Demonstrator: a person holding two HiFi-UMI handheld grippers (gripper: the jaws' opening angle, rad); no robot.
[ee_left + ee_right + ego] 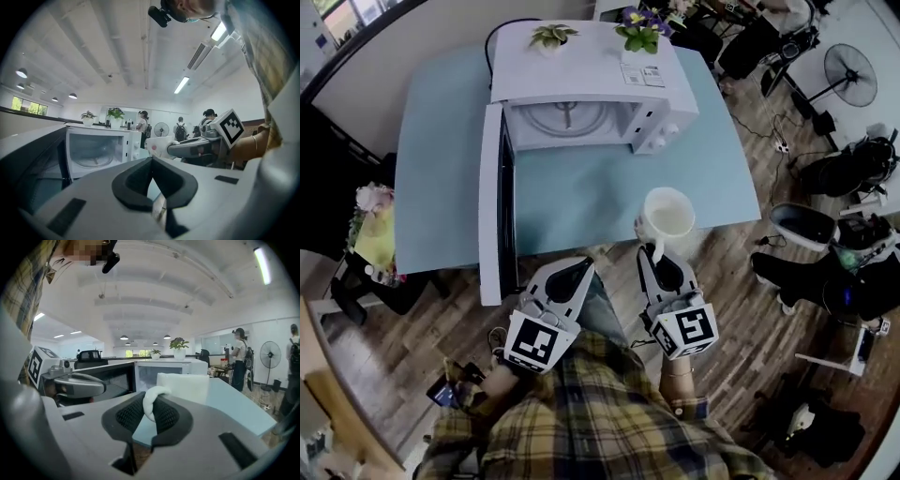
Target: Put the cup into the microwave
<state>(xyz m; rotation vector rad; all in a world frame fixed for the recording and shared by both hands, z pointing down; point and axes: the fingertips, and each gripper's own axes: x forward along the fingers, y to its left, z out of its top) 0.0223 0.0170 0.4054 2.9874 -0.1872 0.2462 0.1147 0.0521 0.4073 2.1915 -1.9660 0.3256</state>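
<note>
Left gripper (579,270) jaws closed, right gripper (660,255) jaws gripping cup (668,214).

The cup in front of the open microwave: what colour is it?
Plain white. The cup shows best in the head view, seen from above.

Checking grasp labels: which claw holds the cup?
The right claw, shut on the handle of the white cup; the left claw is shut, empty.

Open-plan office or lab floor. Pale blue bench (581,197) carries a white microwave (581,84) with two potted plants (551,36) on top. Wood-plank floor (741,309); cables (773,131) trail at far right near a pedestal fan (850,75). Ceiling strip lights (181,85) and round downlights (20,72). People with backpacks (180,129) stand far off.
</note>
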